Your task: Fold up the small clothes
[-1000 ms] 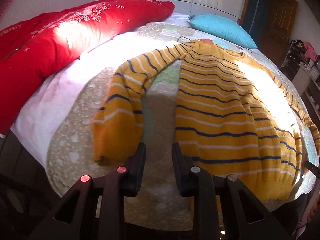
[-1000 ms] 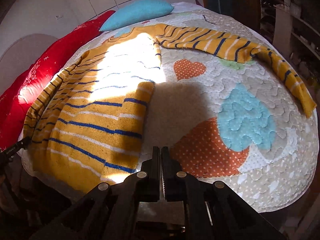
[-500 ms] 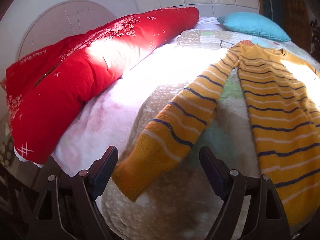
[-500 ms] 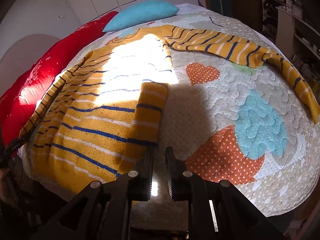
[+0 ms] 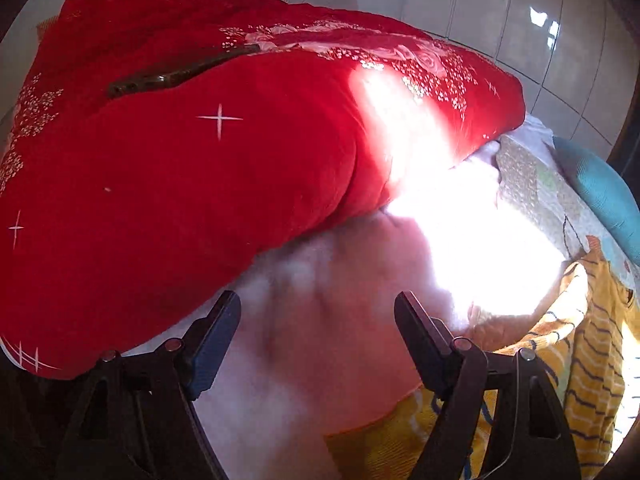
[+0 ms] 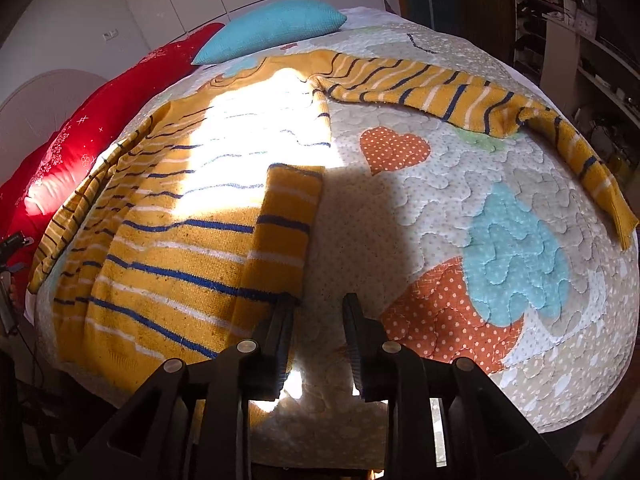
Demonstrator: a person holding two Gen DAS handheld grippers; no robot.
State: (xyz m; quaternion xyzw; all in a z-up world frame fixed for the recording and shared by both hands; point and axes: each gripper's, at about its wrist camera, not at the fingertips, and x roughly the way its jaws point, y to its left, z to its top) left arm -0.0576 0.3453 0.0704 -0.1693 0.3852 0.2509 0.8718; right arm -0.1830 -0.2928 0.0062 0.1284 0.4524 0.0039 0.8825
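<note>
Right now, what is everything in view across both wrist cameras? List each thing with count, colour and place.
sweater: one, mustard yellow with blue and white stripes, spread on the quilt, near corner folded over.
quilt: one, beige with orange and blue hearts, covering the bed.
red duvet: one, red with white stars, bunched along the bed's far side.
white blanket: one, white, under the red duvet.
blue pillow: one, turquoise, at the head of the bed.
shelves: dark, cluttered, beside the bed.
left gripper: black, jaws closing, nothing between them.
right gripper: black, jaws opening, empty, beside the sweater's hem.
</note>
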